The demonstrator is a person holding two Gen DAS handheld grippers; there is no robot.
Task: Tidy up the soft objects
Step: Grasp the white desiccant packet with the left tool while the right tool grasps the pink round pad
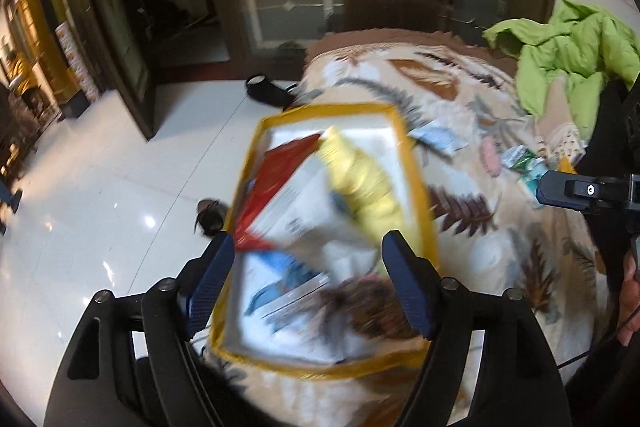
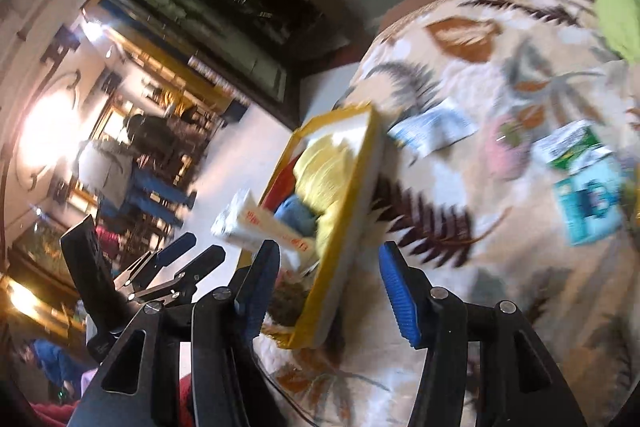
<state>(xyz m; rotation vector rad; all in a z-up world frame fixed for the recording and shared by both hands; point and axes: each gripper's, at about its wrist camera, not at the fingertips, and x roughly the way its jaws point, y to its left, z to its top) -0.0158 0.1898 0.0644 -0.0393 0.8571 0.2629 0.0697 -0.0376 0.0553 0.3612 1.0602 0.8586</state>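
Nearest in the left wrist view, the left gripper (image 1: 308, 283) hangs with its jaws wide apart and holding nothing, above the yellow-rimmed white fabric box (image 1: 420, 187). The right gripper (image 2: 328, 291) is also spread apart and empty, beside the box wall. The box rests on the leaf-patterned cream blanket (image 1: 460, 95) and already holds a soft yellow cloth (image 1: 360, 183) and packets, probably collected there. Farther on, small loose packets (image 2: 432, 131) lie waiting, and a crumpled lime-green jacket (image 1: 568, 55) lies beyond.

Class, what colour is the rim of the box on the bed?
Yellow rim, clearest in the left wrist view.
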